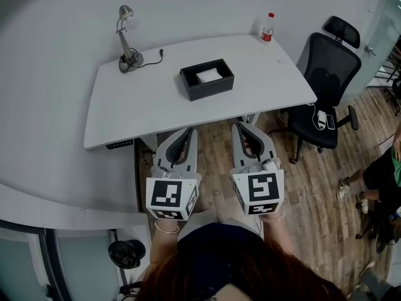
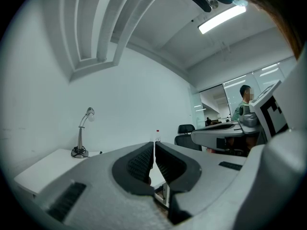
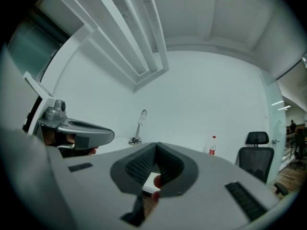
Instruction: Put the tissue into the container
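Tissue (image 1: pixel 208 75) in container (image 1: pixel 210 90) on table (image 1: pixel 139 104)

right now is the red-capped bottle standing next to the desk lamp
No, the bottle stands at the far right corner of the table, while the lamp sits at the far left corner.

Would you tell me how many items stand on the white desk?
3: a desk lamp at the back left corner, a black container near the middle with white tissue inside, and a red-capped bottle at the back right corner. Nothing looks hidden.
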A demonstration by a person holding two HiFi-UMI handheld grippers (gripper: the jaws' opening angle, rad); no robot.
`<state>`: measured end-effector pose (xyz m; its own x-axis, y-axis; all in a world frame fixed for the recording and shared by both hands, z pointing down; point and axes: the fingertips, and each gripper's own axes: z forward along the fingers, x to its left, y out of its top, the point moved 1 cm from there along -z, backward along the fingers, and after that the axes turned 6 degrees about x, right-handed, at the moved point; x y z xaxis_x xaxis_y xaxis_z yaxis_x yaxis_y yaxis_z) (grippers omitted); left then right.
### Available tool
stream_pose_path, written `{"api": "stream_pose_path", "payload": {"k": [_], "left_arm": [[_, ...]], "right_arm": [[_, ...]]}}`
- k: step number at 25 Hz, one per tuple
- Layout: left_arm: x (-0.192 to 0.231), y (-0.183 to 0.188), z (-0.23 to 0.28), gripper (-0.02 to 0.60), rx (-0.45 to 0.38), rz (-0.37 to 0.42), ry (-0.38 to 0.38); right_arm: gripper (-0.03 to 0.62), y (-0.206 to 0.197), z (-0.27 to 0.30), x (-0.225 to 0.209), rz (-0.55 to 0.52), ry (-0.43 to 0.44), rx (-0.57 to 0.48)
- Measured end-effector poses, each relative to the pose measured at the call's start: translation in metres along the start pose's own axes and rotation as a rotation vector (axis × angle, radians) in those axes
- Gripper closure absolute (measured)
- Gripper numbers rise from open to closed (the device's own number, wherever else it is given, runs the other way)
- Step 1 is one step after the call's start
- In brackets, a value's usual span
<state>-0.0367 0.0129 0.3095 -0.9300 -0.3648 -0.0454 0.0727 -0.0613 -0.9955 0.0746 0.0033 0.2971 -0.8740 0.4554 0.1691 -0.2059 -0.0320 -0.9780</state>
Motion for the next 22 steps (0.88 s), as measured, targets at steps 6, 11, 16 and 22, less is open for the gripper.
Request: {"api": "stream_pose_path", "payload": {"k": [6,11,16,22], "left_arm": [[-0.018,0.002,-0.006,0.552,0.005,-0.004,0.016],[-0.033,0.004,-0.015,0.552,0.007,-0.007,0.037],[-0.045,0.004,-0.023,0.552,0.011,-0.01,0.055],[-0.06,0.003,-0.035,0.552,0.02,-0.007,0.066]], "right_arm": [[0.574,-0.001,-0.017,-0.006,-0.002,0.024,-0.002],[0.574,-0.004,-0.033,-0.01,-0.001,0.043,-0.005],[0.574,-0.006,-0.049,-0.015,0.012,0.058,-0.005],[0.574,-0.009,-0.067,-0.015,0.018,0.075,-0.007]]}}
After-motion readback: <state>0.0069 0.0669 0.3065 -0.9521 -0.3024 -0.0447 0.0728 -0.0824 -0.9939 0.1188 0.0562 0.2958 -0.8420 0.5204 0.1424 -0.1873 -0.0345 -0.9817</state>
